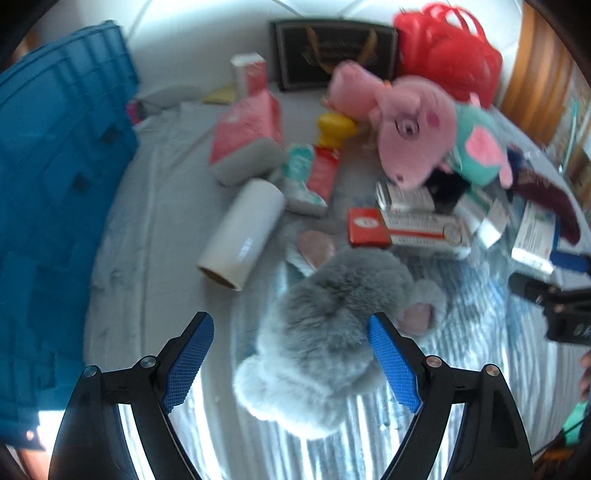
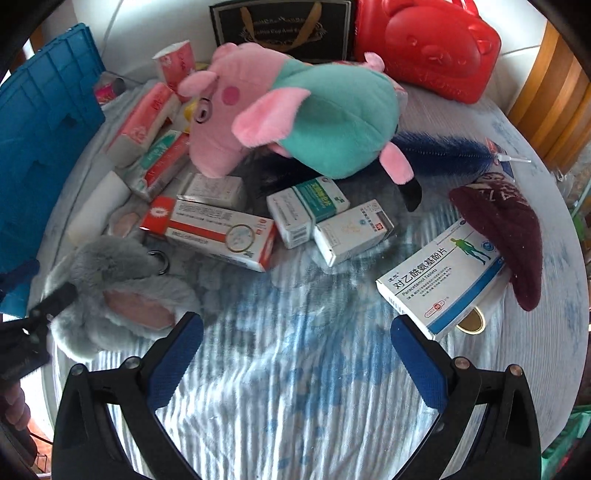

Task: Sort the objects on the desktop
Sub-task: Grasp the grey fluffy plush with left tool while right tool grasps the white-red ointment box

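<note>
A grey plush toy (image 1: 328, 332) with pink ears lies on the blue-striped cloth, and my left gripper (image 1: 291, 321) hangs open over it, one blue pad on each side, not closed on it. In the right wrist view the same grey plush (image 2: 110, 280) lies at the left. My right gripper (image 2: 297, 326) is open above bare cloth, holding nothing. A pink pig plush in a teal dress (image 2: 295, 114) lies on top of several medicine boxes (image 2: 310, 218). A white and blue tablet box (image 2: 443, 277) sits just past the right finger.
A blue plastic crate (image 1: 55, 184) stands at the left. A white roll (image 1: 243, 232), tissue packs (image 1: 247, 136), a yellow toy (image 1: 332, 129), a red bag (image 2: 424, 48), a dark gift bag (image 2: 284, 26), a maroon knit piece (image 2: 506, 232) and a blue feather (image 2: 443, 151) crowd the table.
</note>
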A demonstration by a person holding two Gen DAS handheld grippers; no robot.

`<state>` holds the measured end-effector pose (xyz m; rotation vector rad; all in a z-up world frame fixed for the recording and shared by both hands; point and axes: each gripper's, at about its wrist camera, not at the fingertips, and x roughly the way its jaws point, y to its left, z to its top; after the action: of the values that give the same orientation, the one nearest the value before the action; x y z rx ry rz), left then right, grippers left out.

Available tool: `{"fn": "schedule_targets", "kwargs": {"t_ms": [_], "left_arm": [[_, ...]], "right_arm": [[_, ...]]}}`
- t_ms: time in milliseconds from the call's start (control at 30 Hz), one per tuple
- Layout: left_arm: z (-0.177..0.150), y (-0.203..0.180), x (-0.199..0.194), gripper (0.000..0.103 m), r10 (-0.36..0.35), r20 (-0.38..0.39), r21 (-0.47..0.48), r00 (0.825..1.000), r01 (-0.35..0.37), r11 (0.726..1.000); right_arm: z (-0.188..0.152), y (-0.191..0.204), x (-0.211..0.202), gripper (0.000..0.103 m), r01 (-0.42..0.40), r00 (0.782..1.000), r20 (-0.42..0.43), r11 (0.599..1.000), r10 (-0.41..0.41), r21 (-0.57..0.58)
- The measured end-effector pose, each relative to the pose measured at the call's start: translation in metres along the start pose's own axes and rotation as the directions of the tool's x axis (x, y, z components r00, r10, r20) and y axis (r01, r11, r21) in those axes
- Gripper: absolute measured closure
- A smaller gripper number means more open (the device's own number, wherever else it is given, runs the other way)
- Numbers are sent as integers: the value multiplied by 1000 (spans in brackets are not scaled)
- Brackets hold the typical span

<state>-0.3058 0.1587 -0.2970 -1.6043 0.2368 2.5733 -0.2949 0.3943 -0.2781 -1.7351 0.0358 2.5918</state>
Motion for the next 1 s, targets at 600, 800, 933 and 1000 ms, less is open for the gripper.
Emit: {"fn": "schedule_targets", "kwargs": {"t_ms": [600,800,933,1000], "left_arm": [[52,-51,62,62,2,-43,-3,999,-2,1000],[60,-33,70,62,33,-46,-53,998,-36,998],[58,-28,68,62,21,-47,-74,999,-25,997],[59,-27,67,62,17,-47,-81,999,-21,997]], "right_arm": [[30,-19,34,0,-65,998,-4,996,65,57],[45,12,38,34,-147,989,7,988,147,-39],[55,35,38,38,-188,981,22,976,192,-112],[61,45,43,38,-193,980,21,970,198,-146]]}}
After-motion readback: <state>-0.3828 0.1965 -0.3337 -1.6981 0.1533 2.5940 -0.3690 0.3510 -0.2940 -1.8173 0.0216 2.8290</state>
